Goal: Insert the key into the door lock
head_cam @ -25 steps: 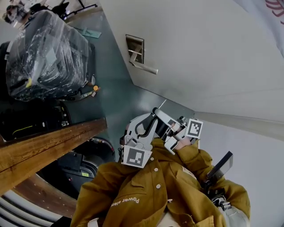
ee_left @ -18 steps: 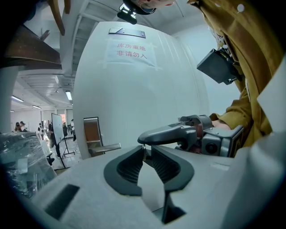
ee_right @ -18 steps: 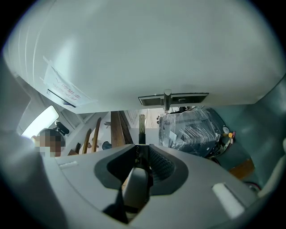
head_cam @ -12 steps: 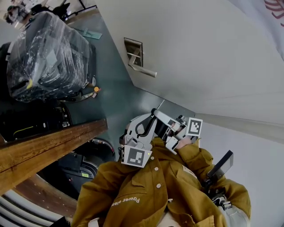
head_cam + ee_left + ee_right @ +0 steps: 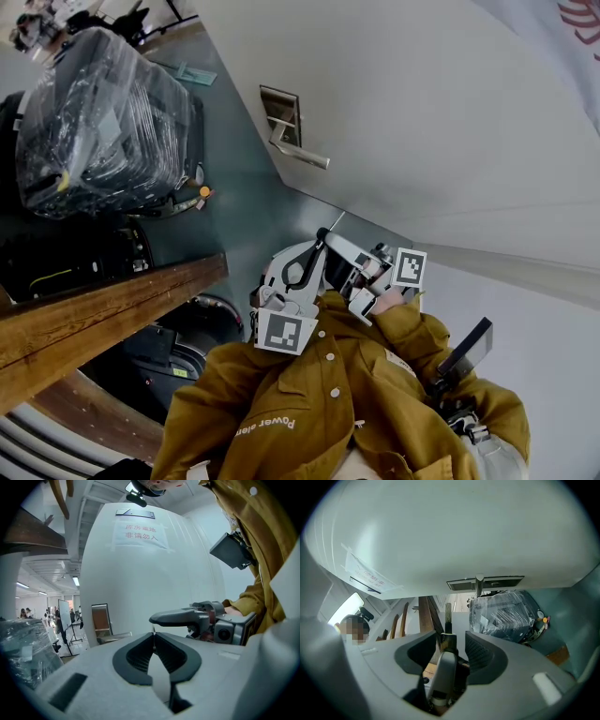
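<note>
As the left gripper just closed on the thin metal key, the right gripper just opened wide.

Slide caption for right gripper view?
Handover: right gripper, jaws just opening, stands clear round the key; left gripper, jaws just closing, pinches it; door handle ahead.

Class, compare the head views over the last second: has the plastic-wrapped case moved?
No. The plastic-wrapped case keeps the same place relative to the wooden beam below it in the head view.
</note>
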The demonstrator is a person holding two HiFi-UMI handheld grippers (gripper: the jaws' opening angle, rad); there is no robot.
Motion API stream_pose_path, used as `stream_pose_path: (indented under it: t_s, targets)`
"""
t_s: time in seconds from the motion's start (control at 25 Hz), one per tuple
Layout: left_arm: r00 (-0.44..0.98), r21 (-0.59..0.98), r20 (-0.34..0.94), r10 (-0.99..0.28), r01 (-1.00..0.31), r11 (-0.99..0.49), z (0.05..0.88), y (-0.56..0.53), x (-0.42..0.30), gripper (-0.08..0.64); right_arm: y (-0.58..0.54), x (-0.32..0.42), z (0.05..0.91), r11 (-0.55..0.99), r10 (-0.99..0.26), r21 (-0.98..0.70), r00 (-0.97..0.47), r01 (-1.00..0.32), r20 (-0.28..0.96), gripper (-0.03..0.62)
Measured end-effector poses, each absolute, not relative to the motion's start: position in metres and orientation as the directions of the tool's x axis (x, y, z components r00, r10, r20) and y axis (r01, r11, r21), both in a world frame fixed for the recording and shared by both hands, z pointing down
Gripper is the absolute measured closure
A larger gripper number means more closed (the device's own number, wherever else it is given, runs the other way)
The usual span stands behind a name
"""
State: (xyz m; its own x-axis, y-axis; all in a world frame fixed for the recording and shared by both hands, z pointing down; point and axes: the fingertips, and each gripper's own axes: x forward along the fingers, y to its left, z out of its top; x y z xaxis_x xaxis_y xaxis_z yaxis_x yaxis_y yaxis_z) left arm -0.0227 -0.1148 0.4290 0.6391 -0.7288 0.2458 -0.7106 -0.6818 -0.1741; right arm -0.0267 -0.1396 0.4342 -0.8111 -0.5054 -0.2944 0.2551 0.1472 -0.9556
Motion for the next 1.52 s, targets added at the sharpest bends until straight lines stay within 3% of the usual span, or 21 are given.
stream_pose_path:
  t_s: [0.12, 0.2, 0.36, 0.48, 0.68, 0.76, 1.08, 1.2, 1.52]
  targets:
    - [0.617, -0.049, 0.165, -0.77, -0.775, -0.631, 0.424, -0.126, -0.037, 0.537, -0.147, -0.02, 0.441, 0.14, -0.534, -0.962, -0.801, 0.234, -0.272, 0.356]
    - [0.567, 0.174, 0.145, -0.811, -0.821, -0.543, 0.436, -0.135, -0.057, 0.537, -0.152, -0.014, 0.444, 0.137, -0.555, -0.967, -0.792, 0.215, -0.254, 0.348]
    - [0.506, 0.435, 0.182, -0.843, -0.81, -0.392, 0.475, -0.159, -0.1, 0.535, -0.157, 0.0, 0.447, 0.152, -0.589, -0.973, -0.775, 0.172, -0.229, 0.351]
    - [0.473, 0.603, 0.181, -0.862, -0.746, -0.283, 0.503, -0.182, -0.119, 0.535, -0.161, 0.011, 0.444, 0.182, -0.61, -0.973, -0.759, 0.144, -0.227, 0.432]
    - [0.453, 0.816, 0.175, -0.874, -0.564, -0.129, 0.553, -0.217, -0.129, 0.535, -0.157, 0.023, 0.434, 0.284, -0.592, -0.957, -0.775, 0.056, -0.221, 0.503]
    - [0.458, 0.861, 0.163, -0.874, -0.498, -0.1, 0.563, -0.232, -0.128, 0.535, -0.155, 0.024, 0.434, 0.331, -0.585, -0.943, -0.788, -0.016, -0.192, 0.588]
    - [0.46, 0.889, 0.154, -0.875, -0.45, -0.08, 0.569, -0.275, -0.13, 0.535, -0.152, 0.029, 0.444, 0.374, -0.583, -0.919, -0.803, -0.125, -0.128, 0.589]
    - [0.459, 0.948, 0.106, -0.882, -0.316, -0.05, 0.57, -0.287, -0.125, 0.535, -0.151, 0.026, 0.447, 0.368, -0.576, -0.922, -0.808, -0.122, -0.123, 0.589]
    - [0.459, 0.989, 0.055, -0.887, -0.149, -0.016, 0.569, -0.298, -0.12, 0.535, -0.15, 0.02, 0.45, 0.359, -0.558, -0.927, -0.82, -0.106, -0.123, 0.589]
